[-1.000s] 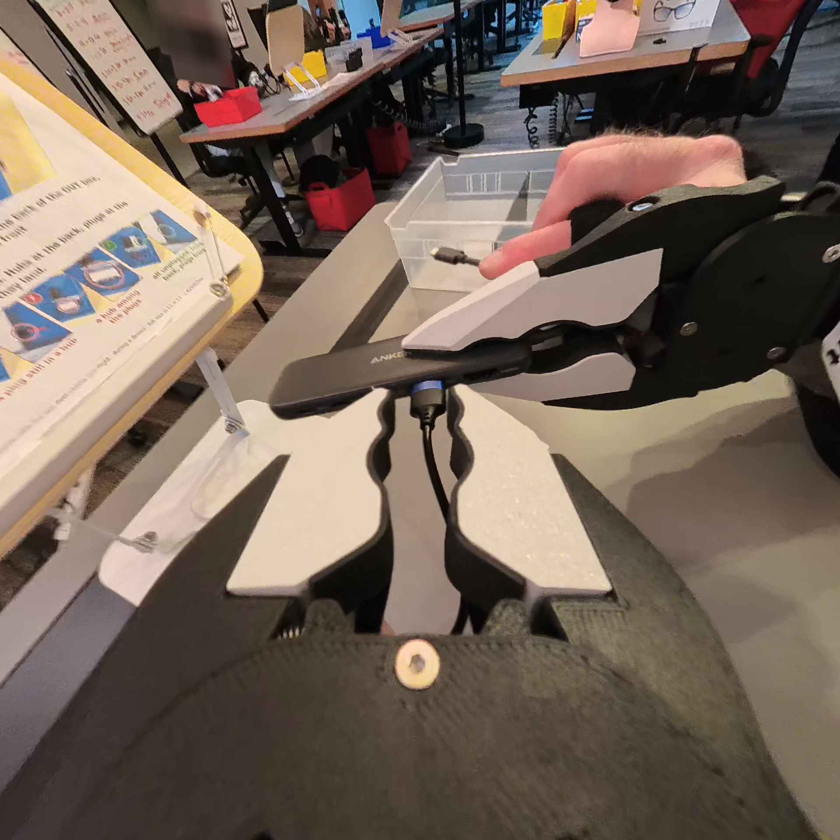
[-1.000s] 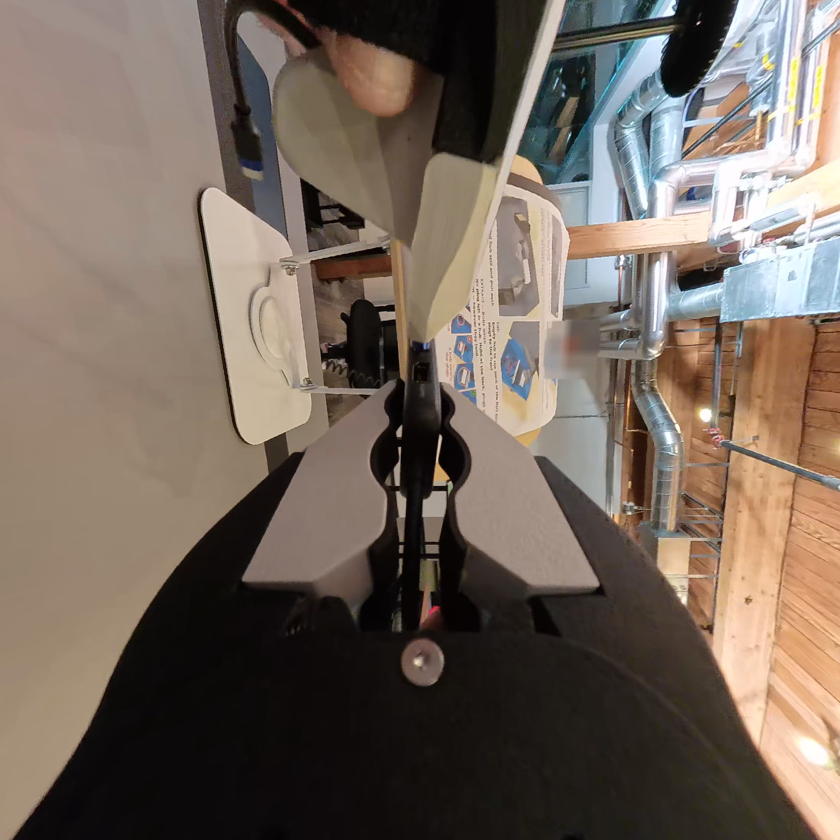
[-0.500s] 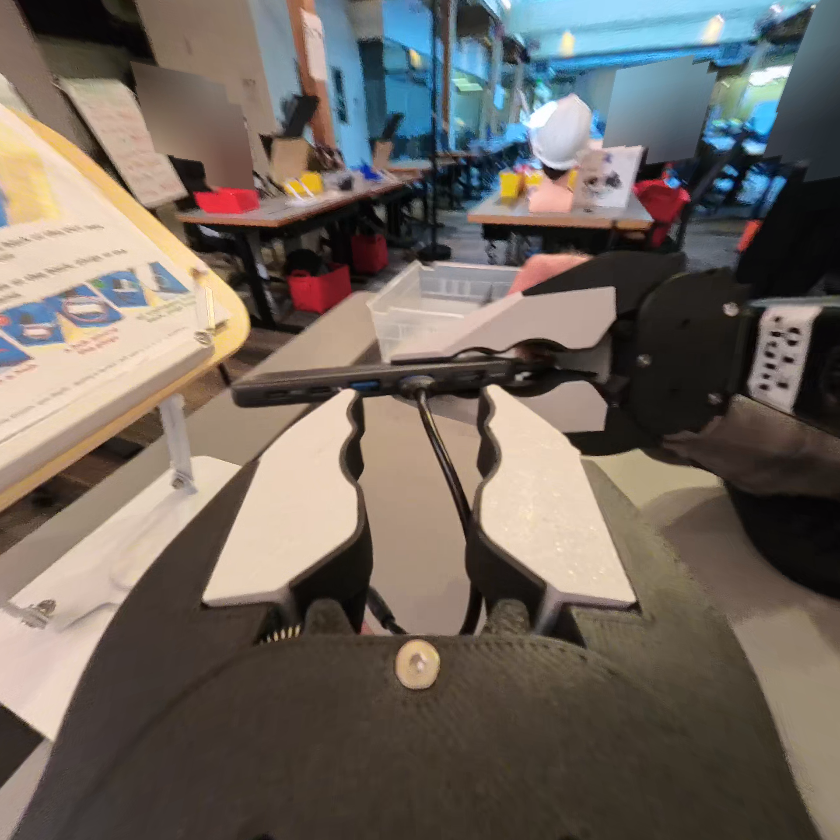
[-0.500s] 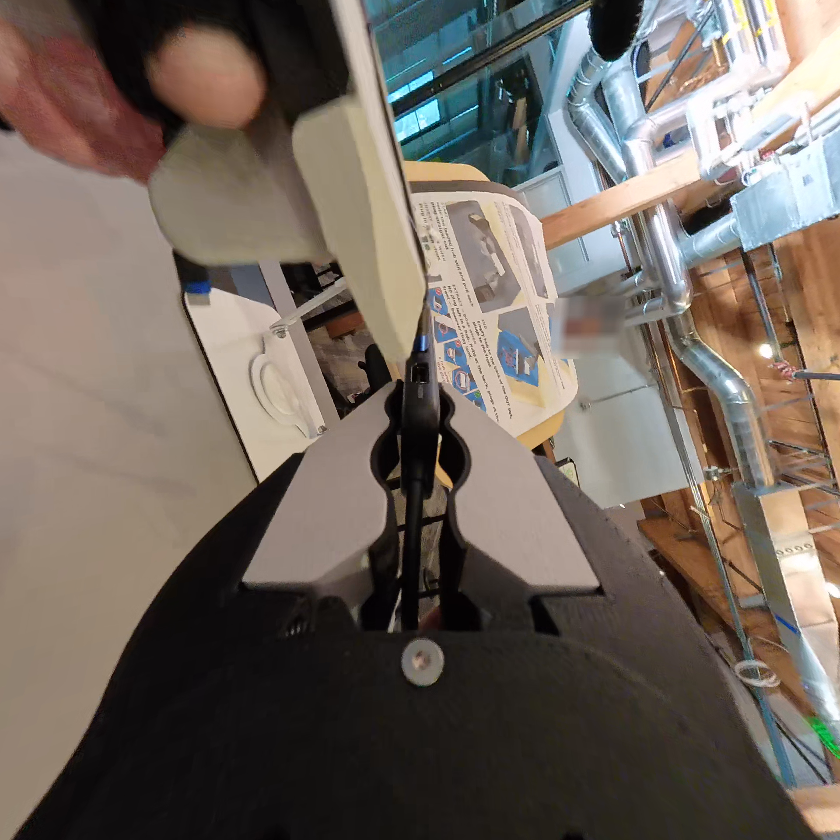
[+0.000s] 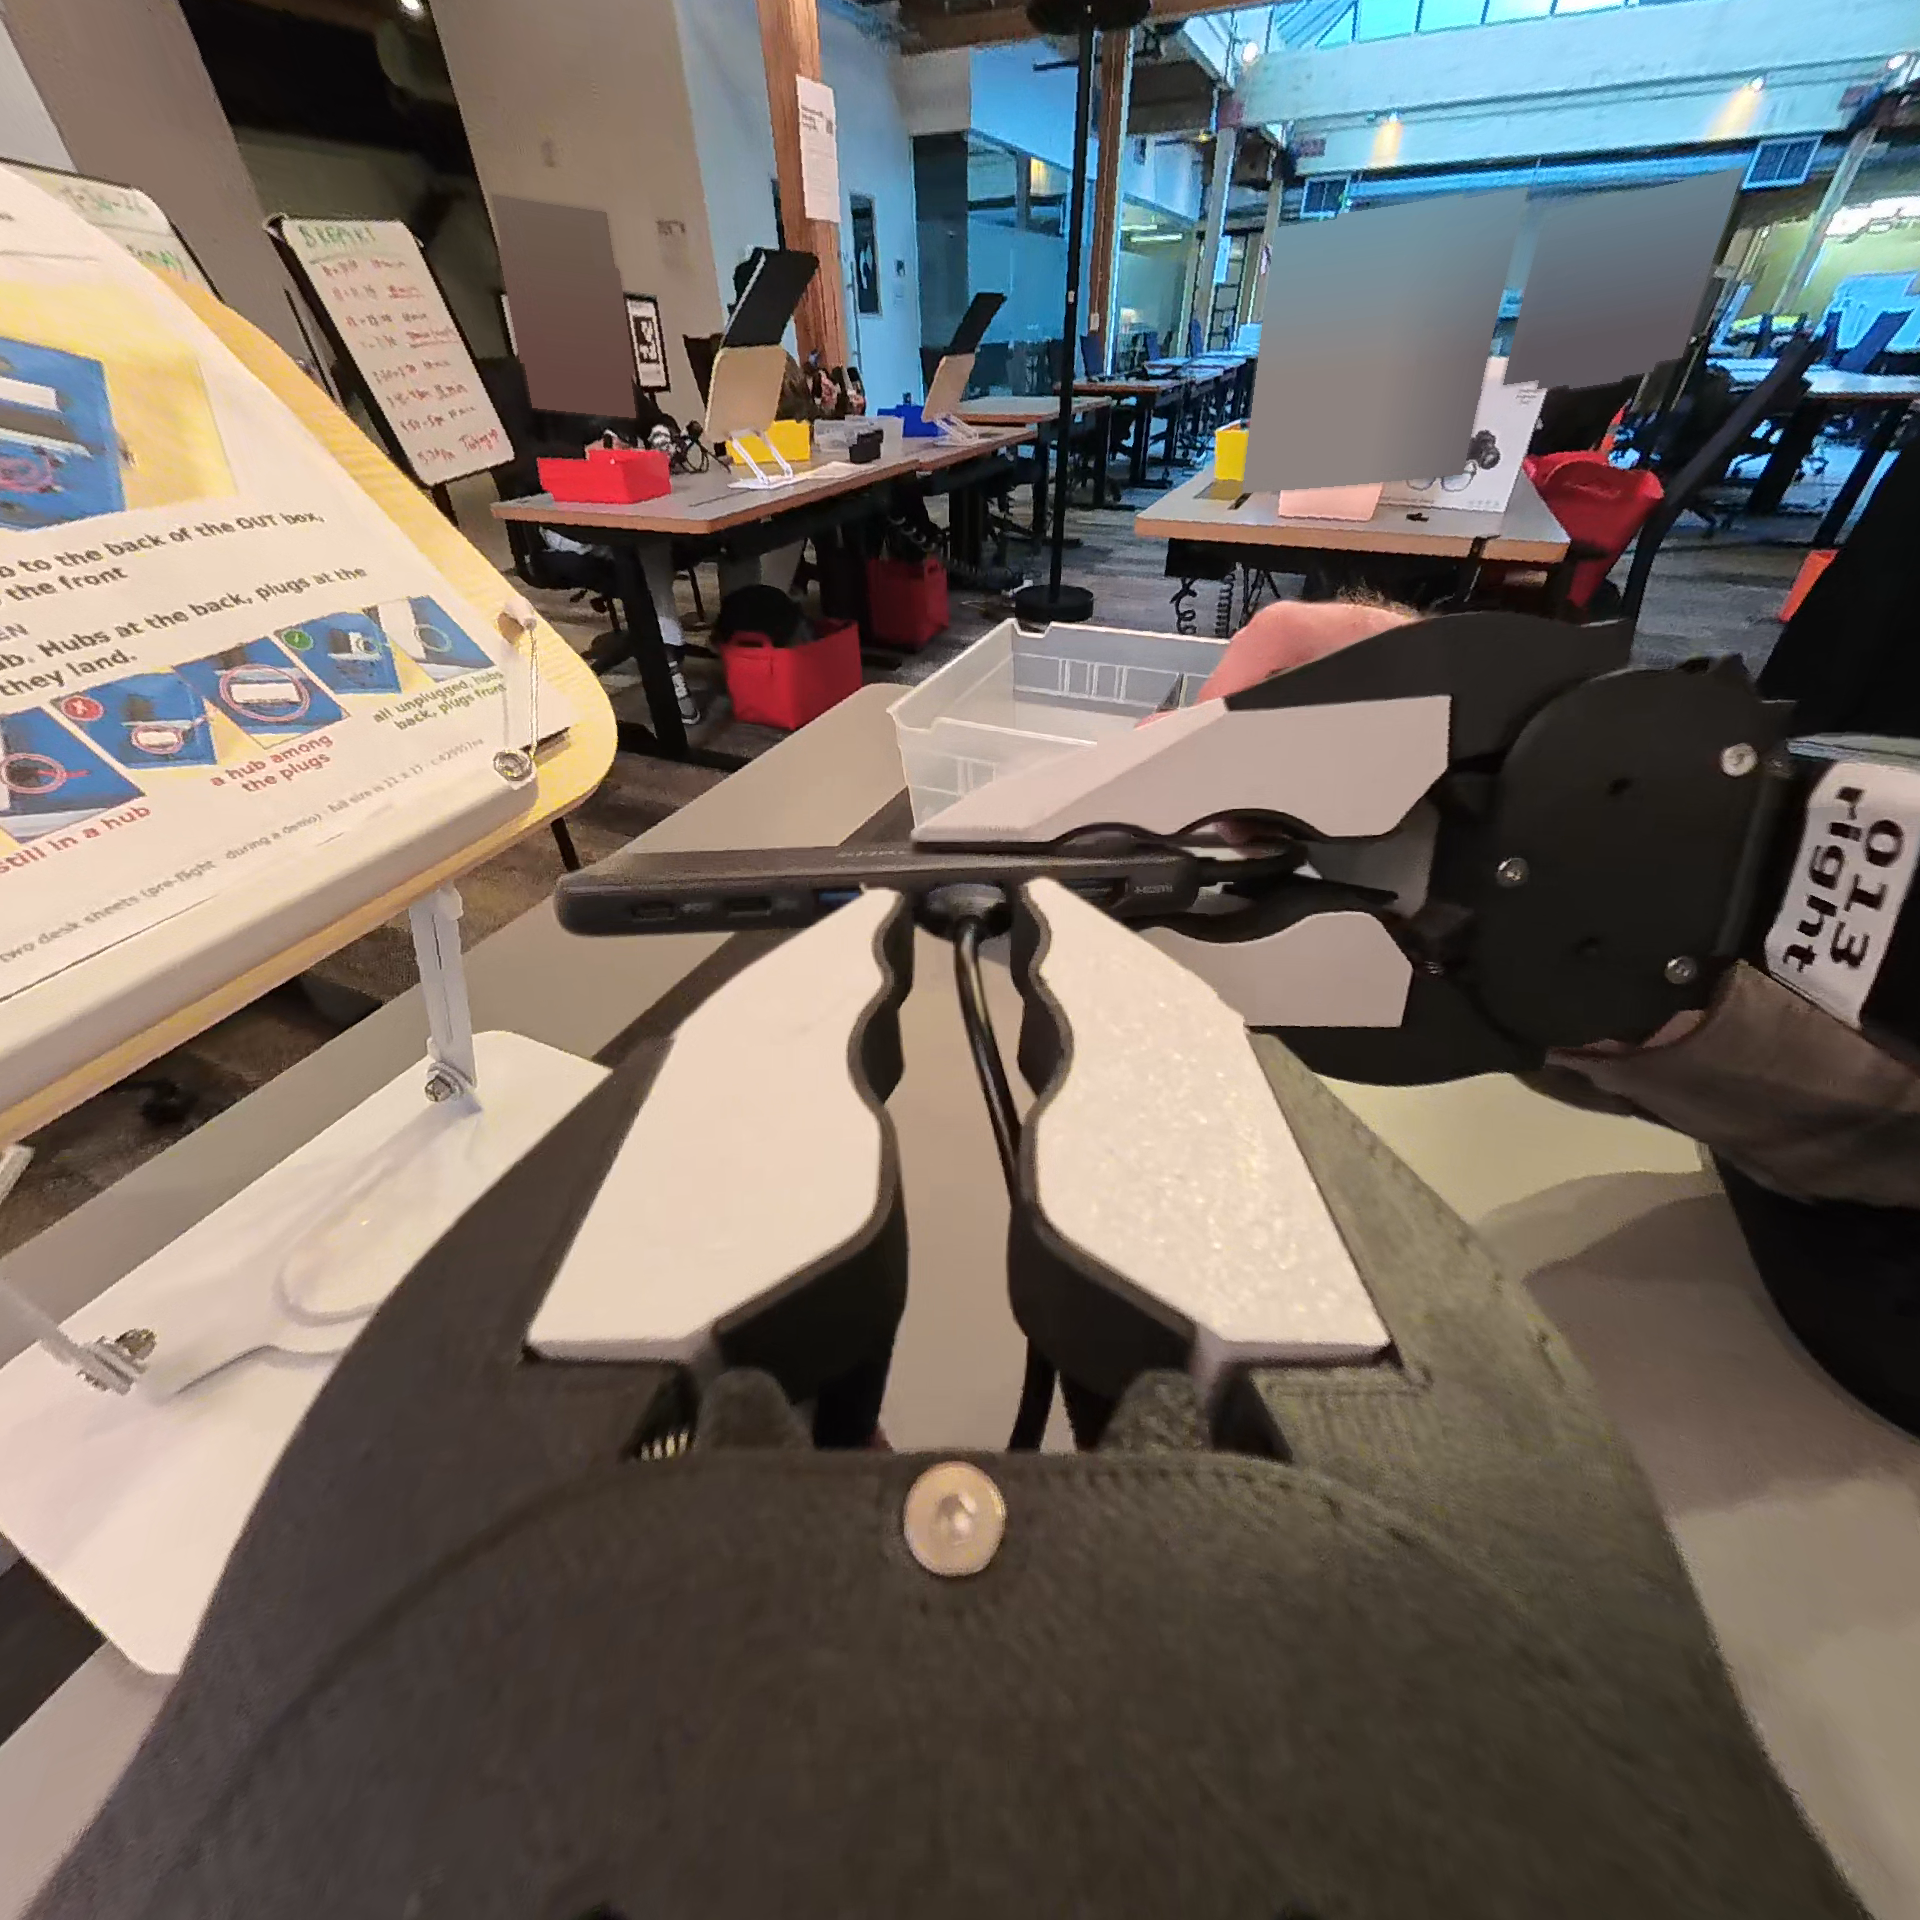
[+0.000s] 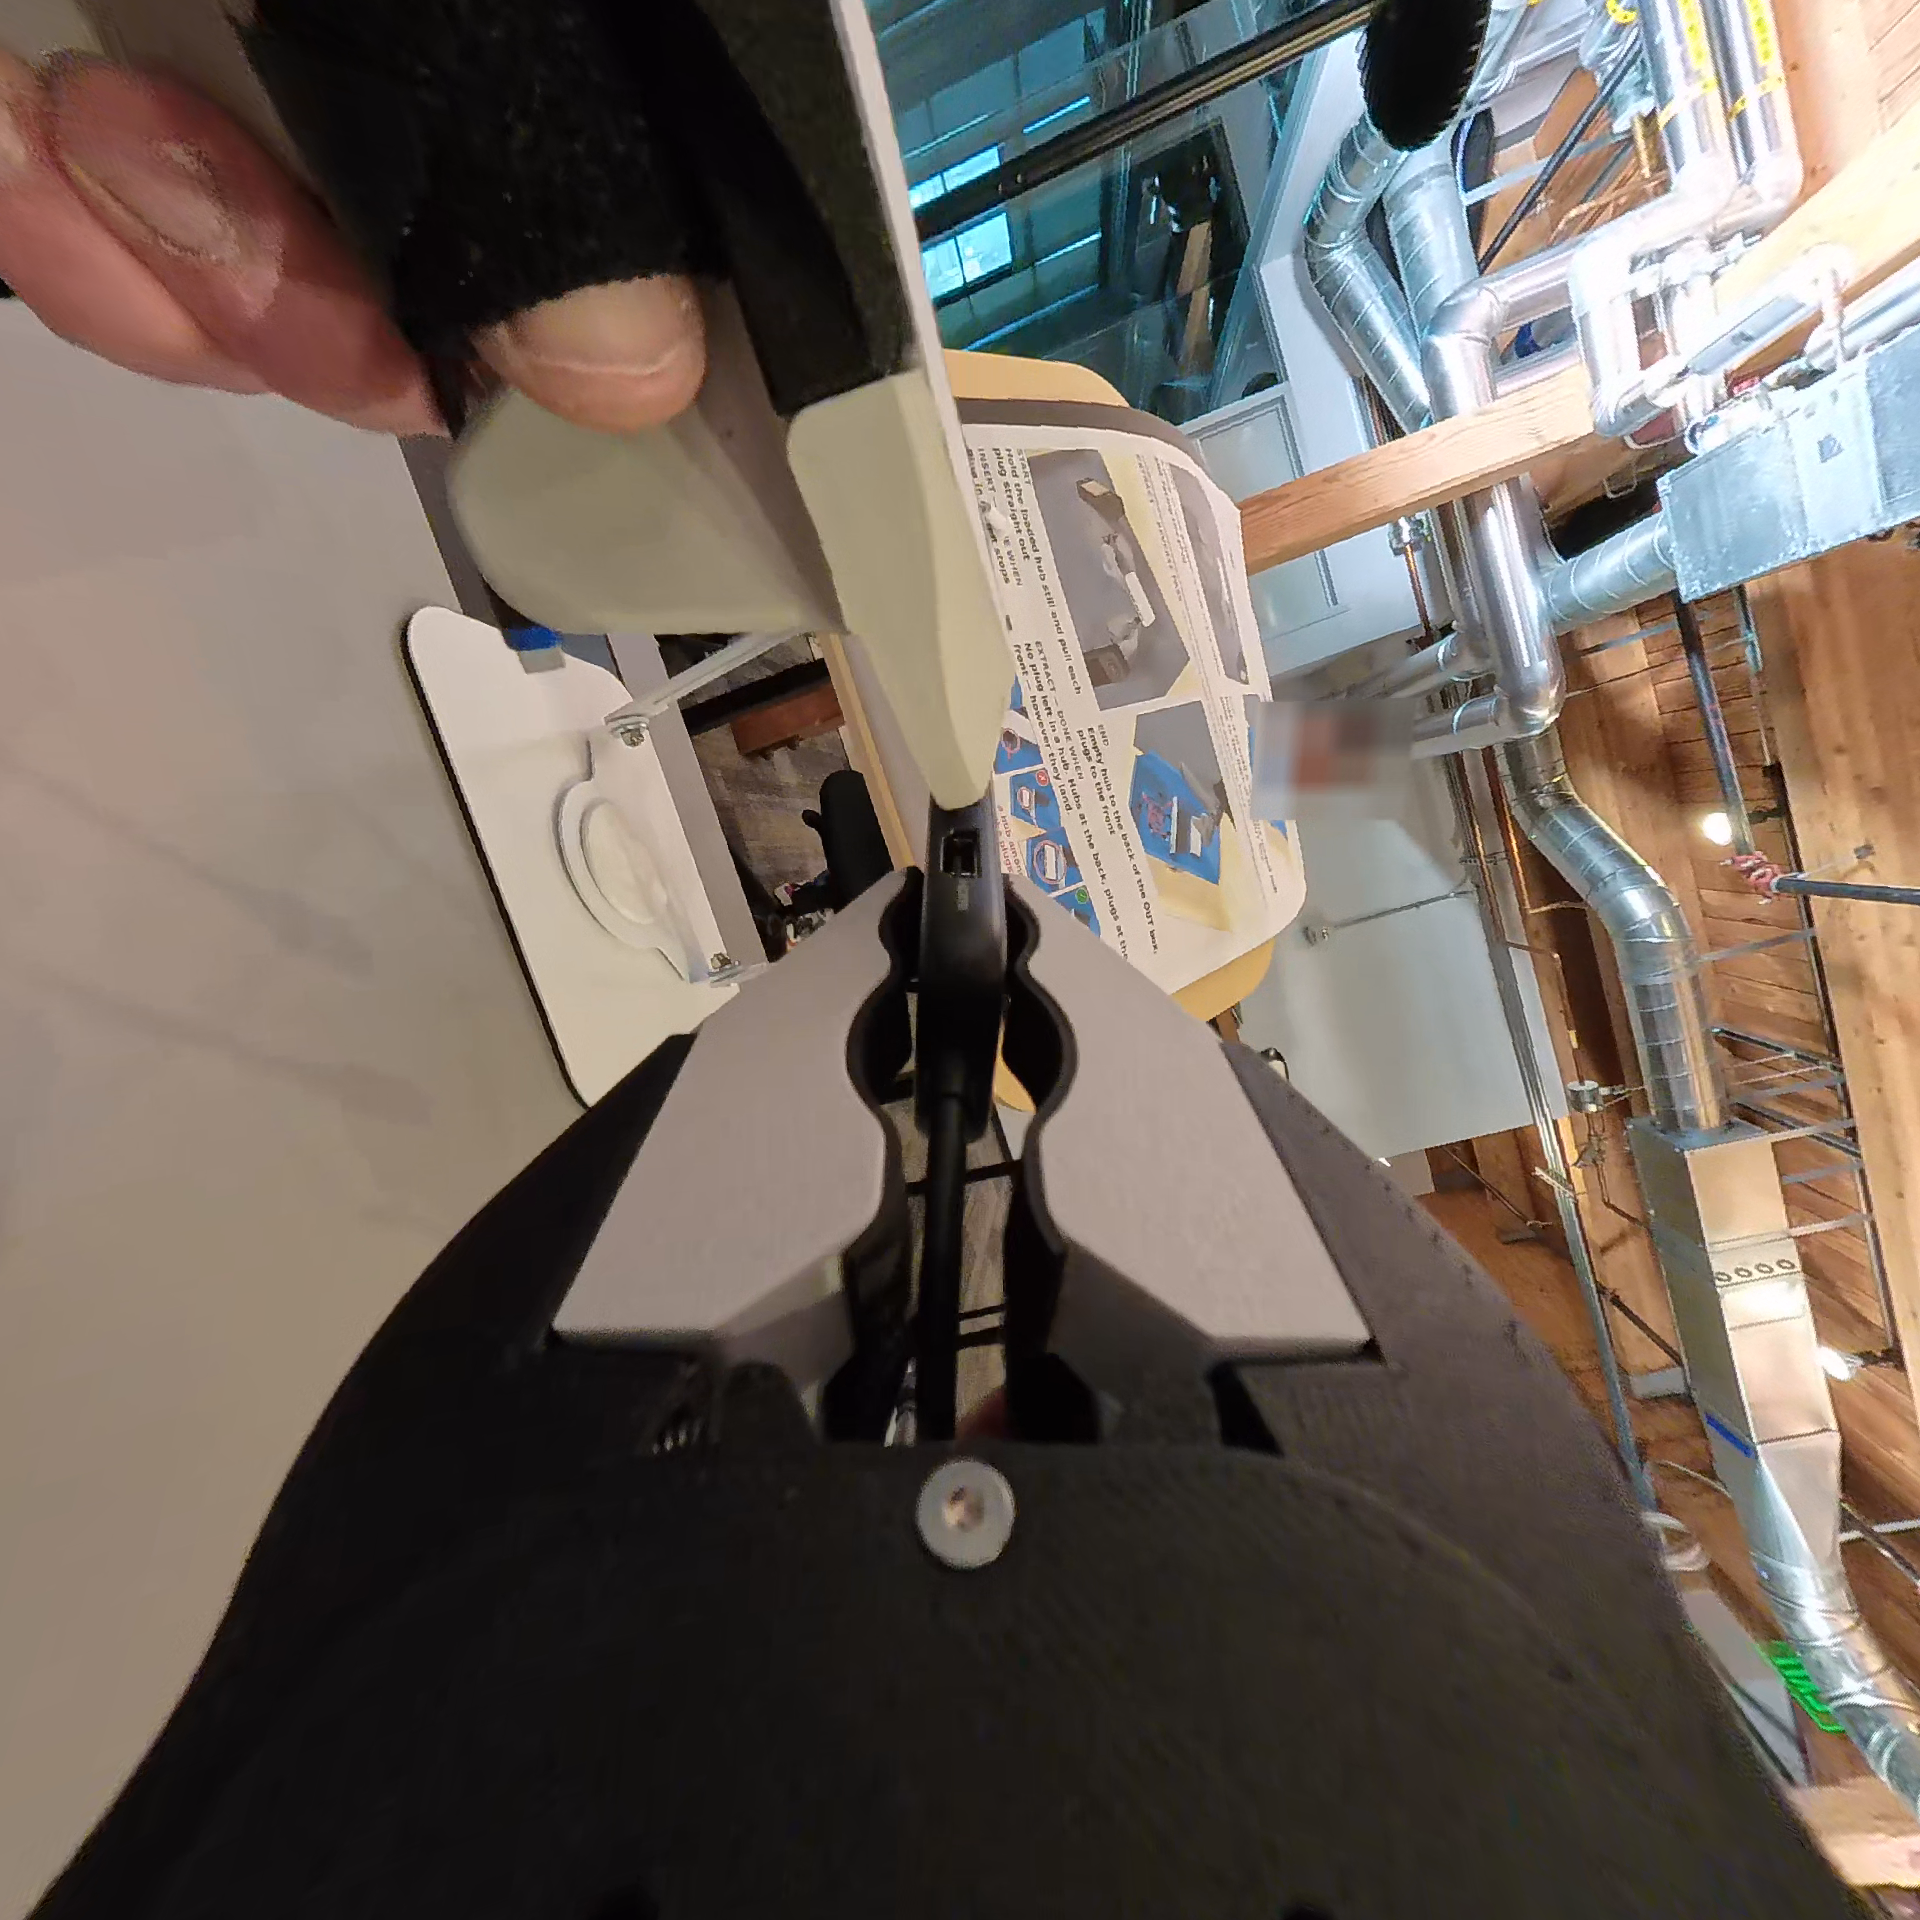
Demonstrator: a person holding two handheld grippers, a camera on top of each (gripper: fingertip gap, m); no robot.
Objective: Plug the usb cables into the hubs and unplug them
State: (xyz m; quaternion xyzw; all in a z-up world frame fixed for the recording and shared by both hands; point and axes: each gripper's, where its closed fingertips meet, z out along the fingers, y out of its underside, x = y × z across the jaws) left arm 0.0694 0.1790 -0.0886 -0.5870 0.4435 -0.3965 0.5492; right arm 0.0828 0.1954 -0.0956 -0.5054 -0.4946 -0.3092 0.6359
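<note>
Dark slim rectangular USB hub [image 5: 810, 883] was pinched by the right gripper [image 5: 1049, 868] above the desk [image 5: 1714, 1403]; black cable plug [image 5: 961, 899] seated, left gripper [image 5: 961, 935] fingers spread around it. Next: close on the plug, pull straight out.

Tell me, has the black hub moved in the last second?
Yes, upward: in the left wrist view the hub now reaches the clear bin's bottom edge; earlier it sat clearly below.

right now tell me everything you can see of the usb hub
The usb hub is a slim, dark, matte bar, held level in the air above the table. Its long edge carries a row of ports, one blue inside. The right hand-held gripper clamps one end. A black cable is plugged in mid-row and runs back between the open fingers of the left hand-held gripper.
</note>
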